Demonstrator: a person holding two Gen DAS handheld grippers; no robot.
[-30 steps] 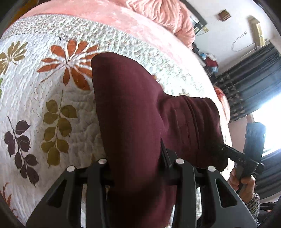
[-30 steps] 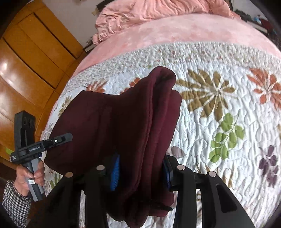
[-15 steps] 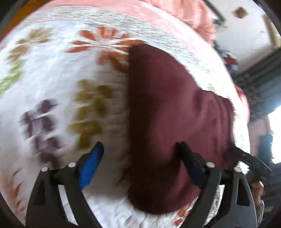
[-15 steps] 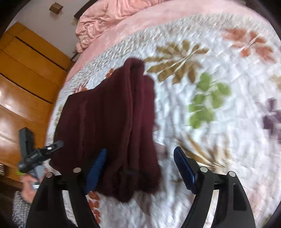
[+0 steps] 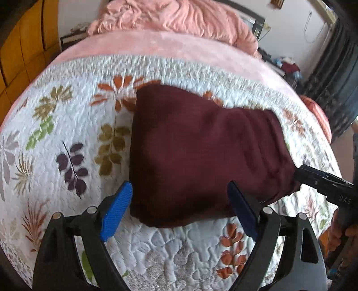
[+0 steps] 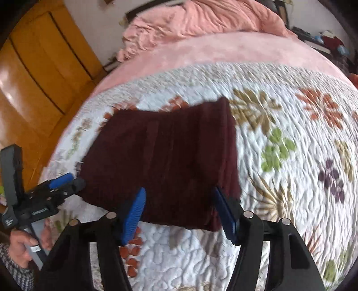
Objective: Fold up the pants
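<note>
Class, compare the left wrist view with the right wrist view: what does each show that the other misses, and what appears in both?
Only the left wrist view shows the dark curtains and the left tongs from behind, open.

Only the right wrist view shows the checked sleeve and the right tongs from behind, open.

Both show the folded maroon pants lying free on the floral quilt, the pink blanket and the orange wooden wardrobe.

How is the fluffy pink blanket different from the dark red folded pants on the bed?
The crumpled pink blanket is bunched in a wrinkly heap, while the dark maroon folded pants lie fairly flat and smooth. The blanket is pale pink; the pants are very dark. The blanket sits at the far end of the bed, the pants on the white leaf-patterned quilt, close to both grippers. Both are soft cloth on the same bed.
</note>
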